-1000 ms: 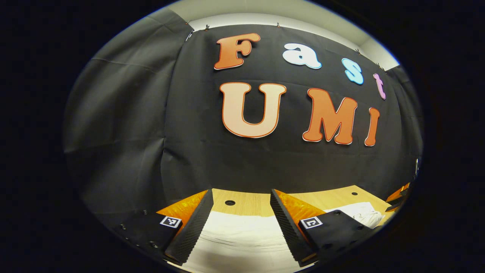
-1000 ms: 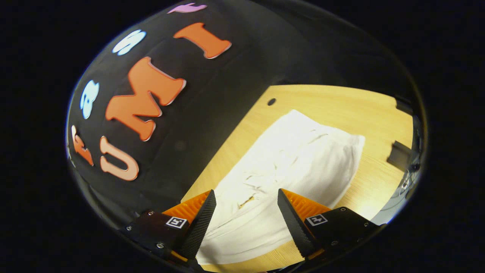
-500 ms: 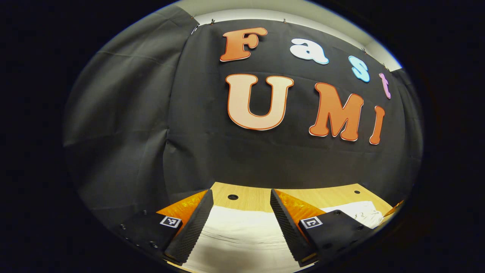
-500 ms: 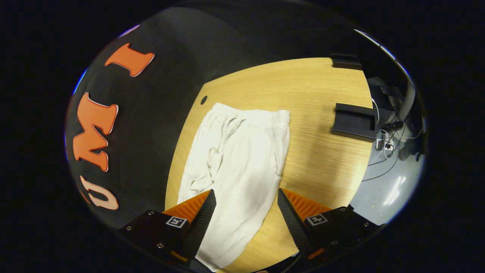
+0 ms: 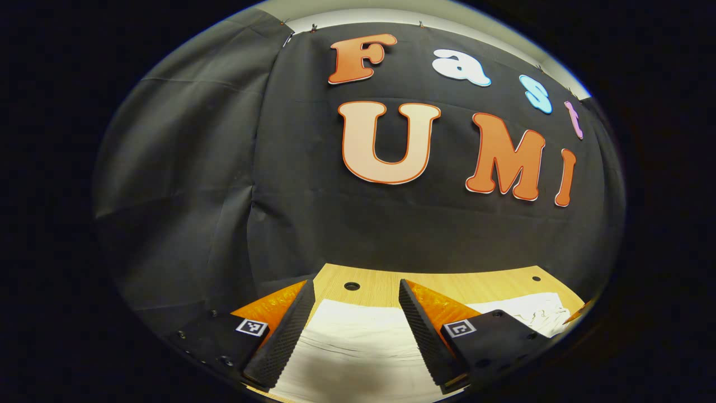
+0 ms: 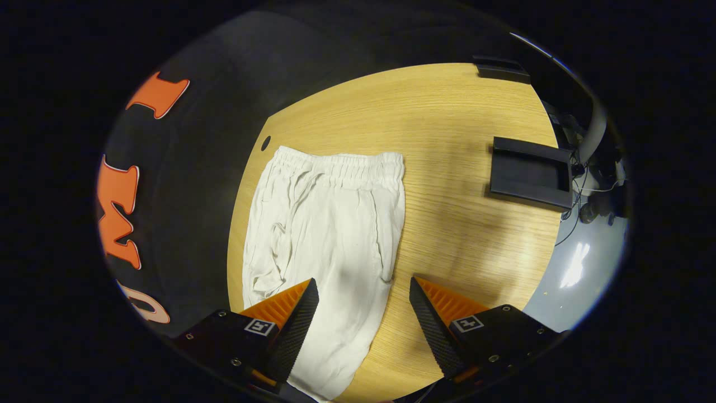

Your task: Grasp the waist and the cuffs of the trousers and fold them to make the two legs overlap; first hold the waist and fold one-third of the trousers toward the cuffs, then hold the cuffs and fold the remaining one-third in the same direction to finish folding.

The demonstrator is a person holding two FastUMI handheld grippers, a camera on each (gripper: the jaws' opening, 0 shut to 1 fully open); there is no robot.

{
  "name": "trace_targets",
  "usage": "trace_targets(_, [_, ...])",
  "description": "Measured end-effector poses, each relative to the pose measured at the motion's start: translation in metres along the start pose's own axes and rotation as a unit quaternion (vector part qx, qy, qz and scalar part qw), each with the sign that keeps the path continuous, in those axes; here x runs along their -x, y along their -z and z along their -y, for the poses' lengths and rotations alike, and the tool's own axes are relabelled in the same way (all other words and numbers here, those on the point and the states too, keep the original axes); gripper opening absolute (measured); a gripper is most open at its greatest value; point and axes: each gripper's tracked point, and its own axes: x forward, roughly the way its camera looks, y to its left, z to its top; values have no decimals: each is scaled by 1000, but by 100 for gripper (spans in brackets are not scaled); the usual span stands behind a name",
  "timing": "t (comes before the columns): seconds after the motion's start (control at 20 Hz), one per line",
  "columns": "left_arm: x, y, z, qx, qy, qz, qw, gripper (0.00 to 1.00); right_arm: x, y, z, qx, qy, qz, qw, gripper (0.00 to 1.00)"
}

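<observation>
Right now the white trousers [image 6: 330, 235] lie flat on the wooden table [image 6: 464, 224], close along the black cloth wall [image 6: 196, 184] at the table's far edge. In the right gripper view they look already doubled, one leg over the other, so the step in hand reads as taking hold of the waist for the first one-third fold. Both tongs stand open and empty: the right tongs [image 6: 363, 322] hang above the leg part, and the left tongs [image 5: 352, 330] hang low over white cloth nearer the other end, probably the cuffs, though that end is hard to make out.

To do it well, I would bring the tongs down on the two corners of the gathered waistband [image 6: 341, 165], pinch both layers together, lift only a little, and carry the band straight along the legs so the fold edge stays square. Grabbing one layer alone would likely pull the legs apart.

The long axis of the trousers runs beside the wall's foot. In the right gripper view the waist points up and away from the tongs, the legs run down toward them, and the cuffs pass out of sight under the fingers.
</observation>
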Motion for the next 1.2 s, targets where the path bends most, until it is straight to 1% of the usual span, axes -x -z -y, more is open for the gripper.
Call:
trace_targets(0.05, [-1, 1, -1, 0, -3, -2, 1000, 98, -3, -1, -1, 2, 2, -2, 1000, 99])
trace_targets(0.2, [-2, 3, -3, 2, -12, -5, 1000, 98, -10, -4, -10, -11, -7, -9, 1000, 98])
trace_targets(0.35, [-4, 2, -4, -1, -20, -7, 1000, 98, -15, -7, -17, -3, -8, -12, 1000, 99])
trace_targets(0.45, [-4, 3, -5, 1, -22, -8, 1000, 98, -20, -7, -23, -9, -14, -15, 1000, 99])
trace_targets(0.5, [-5, 3, -6, 3, -23, -8, 1000, 98, -24, -7, -25, -12, -11, -17, 1000, 97])
trace_targets(0.6, [-6, 4, -6, 10, -26, -10, 1000, 98, -30, -7, -27, -12, -9, -19, 1000, 86])
trace_targets(0.65, [-6, 4, -7, 15, -28, -12, 999, 98, -32, -6, -28, -11, -10, -22, 1000, 76])
trace_targets(0.7, [-6, 5, -9, 19, -30, -13, 999, 98, -34, -6, -28, -9, -10, -25, 1000, 72])
trace_targets(0.75, [-6, 6, -10, 23, -34, -14, 999, 98, -38, -4, -26, -6, -10, -31, 999, 51])
trace_targets(0.8, [-6, 6, -11, 29, -39, -14, 999, 95, -38, -4, -25, -6, -8, -35, 999, 53])
trace_targets(0.85, [-7, 4, -9, 40, -39, -14, 998, 95, -41, -4, -22, -10, -3, -35, 999, 38])
trace_targets(0.9, [-6, 6, -11, 51, -40, -18, 998, 98, -42, -4, -18, -14, 2, -39, 999, 19])
trace_targets(1.0, [-4, 15, -13, 74, -46, -29, 996, 98, -42, -3, -15, -15, 6, -46, 999, 7])
trace_targets(1.05, [-1, 22, -12, 86, -47, -38, 994, 98, -42, -3, -14, -8, 8, -47, 999, 3])
trace_targets(1.15, [10, 47, -15, 107, -53, -66, 991, 98, -42, -3, -13, 8, 14, -52, 999, 1])
trace_targets(1.2, [17, 66, -21, 119, -67, -88, 987, 98, -42, -3, -15, 18, 16, -58, 998, 1])
